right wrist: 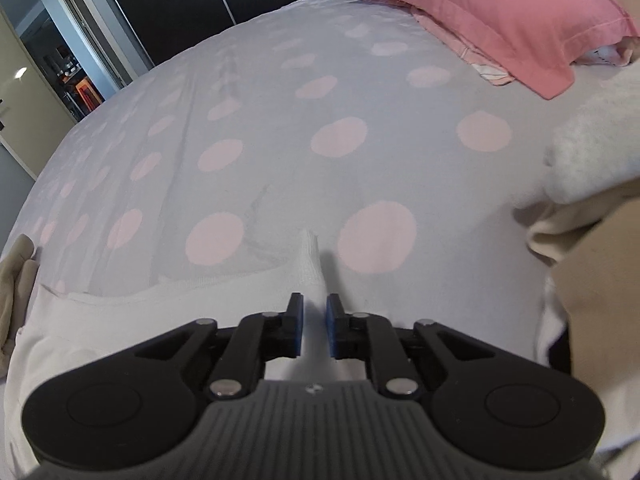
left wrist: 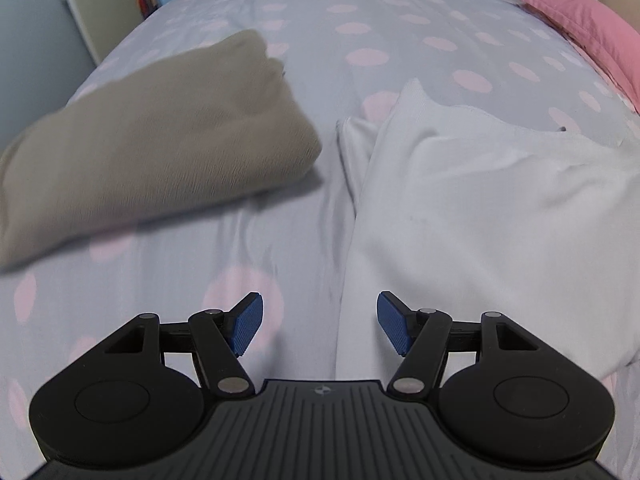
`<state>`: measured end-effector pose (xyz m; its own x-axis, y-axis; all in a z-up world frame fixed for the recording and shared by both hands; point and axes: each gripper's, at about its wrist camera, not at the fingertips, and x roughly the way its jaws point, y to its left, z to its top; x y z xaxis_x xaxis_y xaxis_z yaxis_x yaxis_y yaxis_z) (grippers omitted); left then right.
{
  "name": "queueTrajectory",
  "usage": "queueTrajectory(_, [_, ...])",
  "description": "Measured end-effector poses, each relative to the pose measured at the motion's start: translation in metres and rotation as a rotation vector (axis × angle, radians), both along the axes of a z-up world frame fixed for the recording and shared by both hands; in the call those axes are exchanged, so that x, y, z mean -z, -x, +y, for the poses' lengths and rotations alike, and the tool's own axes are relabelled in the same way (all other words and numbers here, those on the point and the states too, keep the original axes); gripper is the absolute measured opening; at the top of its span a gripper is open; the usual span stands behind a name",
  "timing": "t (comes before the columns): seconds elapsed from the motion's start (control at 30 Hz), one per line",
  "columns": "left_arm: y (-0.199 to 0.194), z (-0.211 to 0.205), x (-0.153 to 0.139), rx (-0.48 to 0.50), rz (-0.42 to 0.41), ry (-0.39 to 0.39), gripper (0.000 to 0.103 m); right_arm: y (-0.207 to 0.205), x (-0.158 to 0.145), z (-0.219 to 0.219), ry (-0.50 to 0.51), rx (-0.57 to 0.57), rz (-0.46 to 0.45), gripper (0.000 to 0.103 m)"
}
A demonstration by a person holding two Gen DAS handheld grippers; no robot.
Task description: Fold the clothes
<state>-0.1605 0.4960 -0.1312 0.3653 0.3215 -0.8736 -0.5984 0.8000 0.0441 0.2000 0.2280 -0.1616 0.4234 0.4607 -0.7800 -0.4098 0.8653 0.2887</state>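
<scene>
A white garment [left wrist: 480, 208] lies spread on the dotted bedspread [left wrist: 360, 40], to the right in the left wrist view. My left gripper [left wrist: 320, 320] hovers over its left edge, open, with nothing between its blue pads. A folded khaki garment [left wrist: 152, 152] rests to the left of it. In the right wrist view the white garment [right wrist: 120, 320] lies under my right gripper [right wrist: 314, 320]. A raised ridge of its edge [right wrist: 310, 256] runs between the narrowly set pads, which pinch it. The khaki garment [right wrist: 16, 272] peeks in at the left edge.
A pink pillow [right wrist: 480, 12] lies at the head of the bed, also seen as the pillow [left wrist: 588, 28] at the far right. A fluffy white item [right wrist: 592, 148] and a cream cloth [right wrist: 580, 240] are piled at the right. A dark wardrobe [right wrist: 168, 0] and doorway stand beyond the bed.
</scene>
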Motion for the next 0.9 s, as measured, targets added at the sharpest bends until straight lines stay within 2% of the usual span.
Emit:
queueTrajectory(0.13, [0.016, -0.001, 0.007, -0.042, -0.031, 0.061, 0.062, 0.031, -0.010, -0.033, -0.018, -0.026, 0.026, 0.035])
queueTrajectory(0.23, [0.022, -0.001, 0.012, -0.067, -0.044, 0.103, 0.062, 0.061, -0.011, -0.064, -0.023, -0.036, 0.072, 0.041])
queueTrajectory(0.43, [0.024, -0.005, 0.021, -0.100, -0.045, 0.145, 0.062, 0.120, 0.011, -0.118, -0.036, 0.026, 0.174, 0.058])
queueTrajectory(0.5, [0.025, -0.005, 0.026, -0.115, -0.040, 0.168, 0.062, 0.132, 0.022, -0.132, -0.052, 0.065, 0.204, 0.060])
queueTrajectory(0.67, [0.029, -0.002, 0.043, -0.158, -0.028, 0.249, 0.062, 0.151, 0.053, -0.145, -0.105, 0.133, 0.348, 0.060])
queueTrajectory(0.77, [0.030, -0.001, 0.052, -0.187, -0.034, 0.274, 0.064, 0.157, 0.063, -0.141, -0.128, 0.152, 0.372, 0.058])
queueTrajectory(0.8, [0.029, -0.001, 0.053, -0.194, -0.038, 0.277, 0.065, 0.159, 0.066, -0.140, -0.133, 0.157, 0.373, 0.052])
queueTrajectory(0.83, [0.028, -0.001, 0.053, -0.200, -0.041, 0.276, 0.065, 0.159, 0.067, -0.137, -0.137, 0.148, 0.367, 0.036])
queueTrajectory(0.87, [0.027, -0.001, 0.053, -0.202, -0.045, 0.272, 0.062, 0.159, 0.067, -0.134, -0.140, 0.136, 0.360, 0.029])
queueTrajectory(0.9, [0.026, -0.003, 0.051, -0.192, -0.054, 0.270, 0.051, 0.160, 0.065, -0.132, -0.147, 0.133, 0.354, 0.018])
